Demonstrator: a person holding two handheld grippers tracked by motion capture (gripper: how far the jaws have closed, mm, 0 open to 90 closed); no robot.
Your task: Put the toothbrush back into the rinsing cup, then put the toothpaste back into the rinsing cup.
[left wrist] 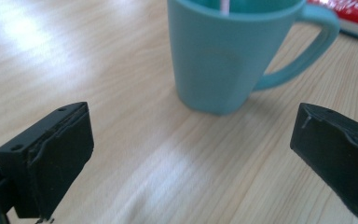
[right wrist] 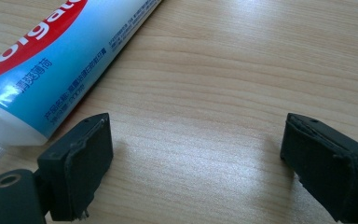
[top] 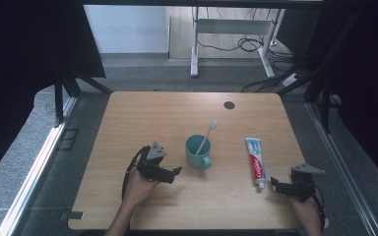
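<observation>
A teal mug [top: 198,152] stands at the middle of the wooden table [top: 142,118] with a white toothbrush [top: 206,135] leaning in it, head up. My left gripper [top: 176,171] rests just left of the mug, open, jaws wide apart with bare table between them; the mug [left wrist: 228,51] stands close ahead with its handle to the right. A Colgate toothpaste tube [top: 256,161] lies right of the mug, cap toward me. My right gripper [top: 274,183] sits open just right of the tube's cap end. The tube [right wrist: 51,70] lies beside its left jaw, not between the jaws.
A small dark round disc [top: 229,104] lies near the table's far edge. Beyond the table stand a white desk frame [top: 231,34] and cables on the floor. Dark curtains flank both sides. A metal rail [top: 34,172] runs along the left.
</observation>
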